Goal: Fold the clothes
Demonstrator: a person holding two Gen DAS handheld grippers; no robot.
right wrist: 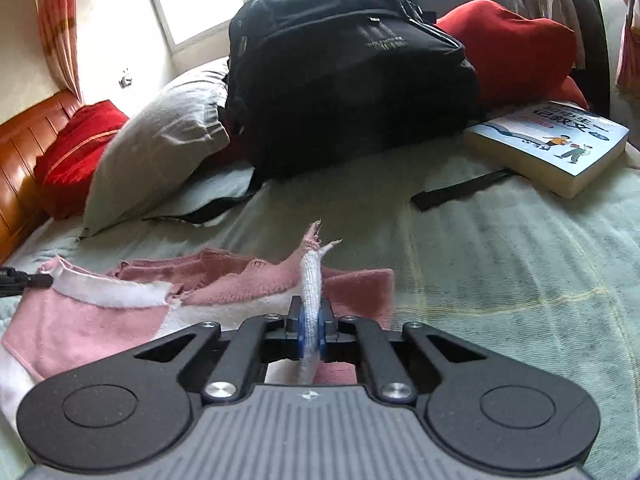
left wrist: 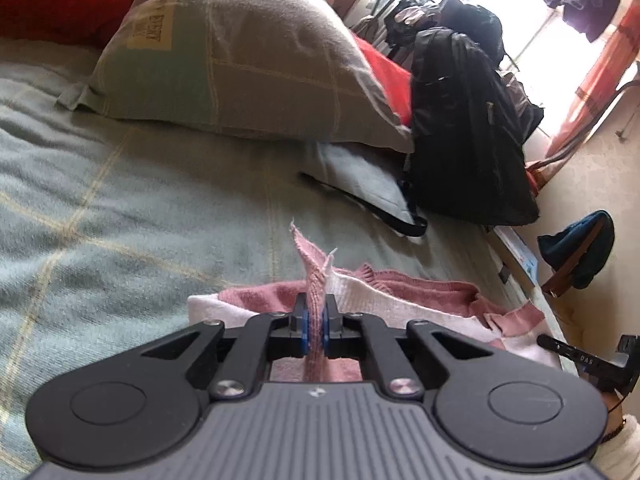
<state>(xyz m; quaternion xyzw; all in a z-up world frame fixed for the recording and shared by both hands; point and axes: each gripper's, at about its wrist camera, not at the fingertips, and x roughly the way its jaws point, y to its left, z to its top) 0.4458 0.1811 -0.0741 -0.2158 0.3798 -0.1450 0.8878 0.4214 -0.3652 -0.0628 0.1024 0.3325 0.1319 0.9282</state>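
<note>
A pink and white knitted sweater (left wrist: 400, 292) lies on the pale green bed cover (left wrist: 120, 200). My left gripper (left wrist: 316, 312) is shut on a pink edge of it, and a pinched fold sticks up past the blue pads. In the right wrist view the same sweater (right wrist: 100, 320) spreads to the left with its white collar showing. My right gripper (right wrist: 311, 314) is shut on a white and pink edge of it, the fabric standing up between the jaws. The other gripper's tip shows at each view's edge, at the right (left wrist: 592, 360) and at the left (right wrist: 24, 280).
A grey-green pillow (left wrist: 240, 48) and red cushions (right wrist: 80, 148) lie at the head of the bed. A black backpack (right wrist: 344, 68) with loose straps sits beyond the sweater. A thick book (right wrist: 552, 144) lies to the right. The wooden headboard (right wrist: 24, 140) is at the left.
</note>
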